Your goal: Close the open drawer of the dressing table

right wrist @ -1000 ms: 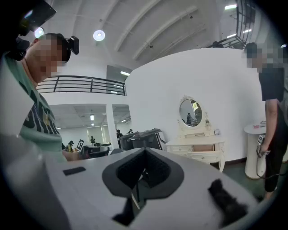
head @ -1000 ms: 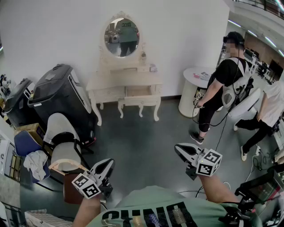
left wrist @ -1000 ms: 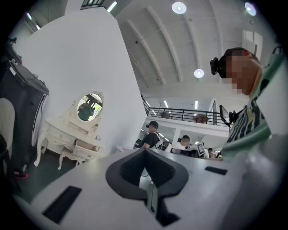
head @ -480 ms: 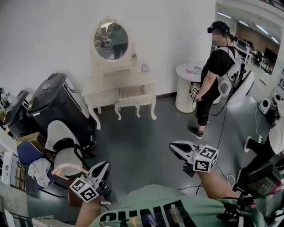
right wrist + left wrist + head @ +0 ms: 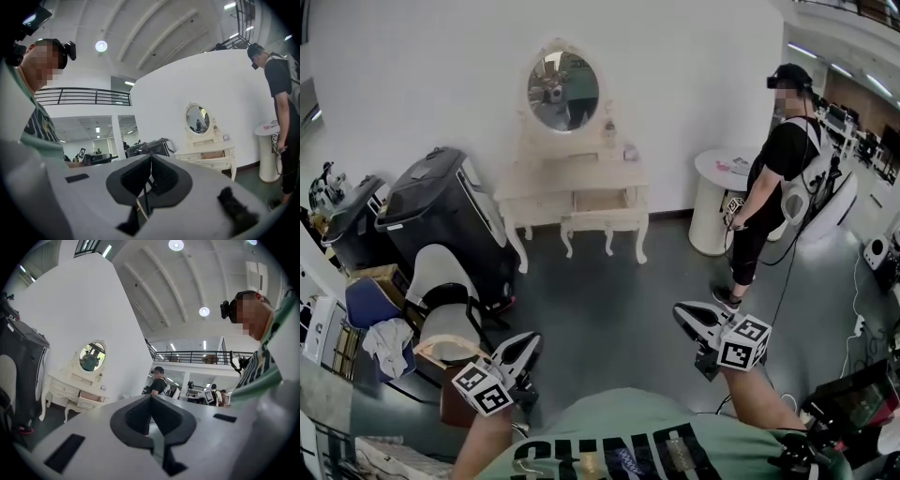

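The cream dressing table (image 5: 546, 194) with its oval mirror stands against the far white wall. Its right-hand drawer (image 5: 602, 200) is pulled out. Both grippers hang low in the head view, far from the table across the dark floor. My left gripper (image 5: 528, 344) is shut with nothing in it, and my right gripper (image 5: 680, 313) is shut and empty too. In the left gripper view the table (image 5: 65, 386) and open drawer (image 5: 89, 397) sit at the left, beyond the shut left gripper (image 5: 151, 398). The right gripper view has the table (image 5: 206, 151) and drawer (image 5: 212, 155) right of the shut right gripper (image 5: 151, 158).
Black suitcases (image 5: 441, 211) and a white chair (image 5: 441, 300) crowd the left side beside the table. A round white table (image 5: 717, 192) stands to the right, with a person in black (image 5: 773, 178) next to it. A brown box (image 5: 455, 403) lies near my left gripper.
The head view swung left, then back right. Both grippers stayed shut and shifted only slightly. The person in black stays by the round table.
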A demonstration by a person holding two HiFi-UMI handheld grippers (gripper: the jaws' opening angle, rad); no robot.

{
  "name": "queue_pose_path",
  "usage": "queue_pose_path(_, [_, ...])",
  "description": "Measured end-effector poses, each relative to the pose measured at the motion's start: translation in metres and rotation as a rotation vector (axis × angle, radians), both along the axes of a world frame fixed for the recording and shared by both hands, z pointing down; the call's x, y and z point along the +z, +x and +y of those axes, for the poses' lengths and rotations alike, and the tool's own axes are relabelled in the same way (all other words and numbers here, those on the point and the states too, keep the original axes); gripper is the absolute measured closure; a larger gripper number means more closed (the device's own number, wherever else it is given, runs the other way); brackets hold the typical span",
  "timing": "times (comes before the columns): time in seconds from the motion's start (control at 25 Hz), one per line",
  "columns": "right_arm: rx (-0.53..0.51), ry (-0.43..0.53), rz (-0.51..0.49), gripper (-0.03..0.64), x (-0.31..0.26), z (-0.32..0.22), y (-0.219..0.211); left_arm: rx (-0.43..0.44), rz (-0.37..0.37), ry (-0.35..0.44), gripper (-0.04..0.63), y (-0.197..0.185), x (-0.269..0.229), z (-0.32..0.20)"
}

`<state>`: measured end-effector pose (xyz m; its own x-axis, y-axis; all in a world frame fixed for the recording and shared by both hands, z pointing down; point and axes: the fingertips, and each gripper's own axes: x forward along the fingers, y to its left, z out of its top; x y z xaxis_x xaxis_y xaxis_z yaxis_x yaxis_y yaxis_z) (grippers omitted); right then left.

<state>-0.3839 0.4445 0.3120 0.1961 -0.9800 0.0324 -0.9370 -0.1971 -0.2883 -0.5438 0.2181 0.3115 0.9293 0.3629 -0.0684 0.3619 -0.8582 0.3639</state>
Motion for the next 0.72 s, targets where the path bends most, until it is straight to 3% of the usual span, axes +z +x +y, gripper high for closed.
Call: queue_pose_path(0.72, [-0.059,-0.023,-0.083,0.604,0.029,0.05,0.067,0.001,-0.041,-0.018,0.586,0.07,0.01,0.069])
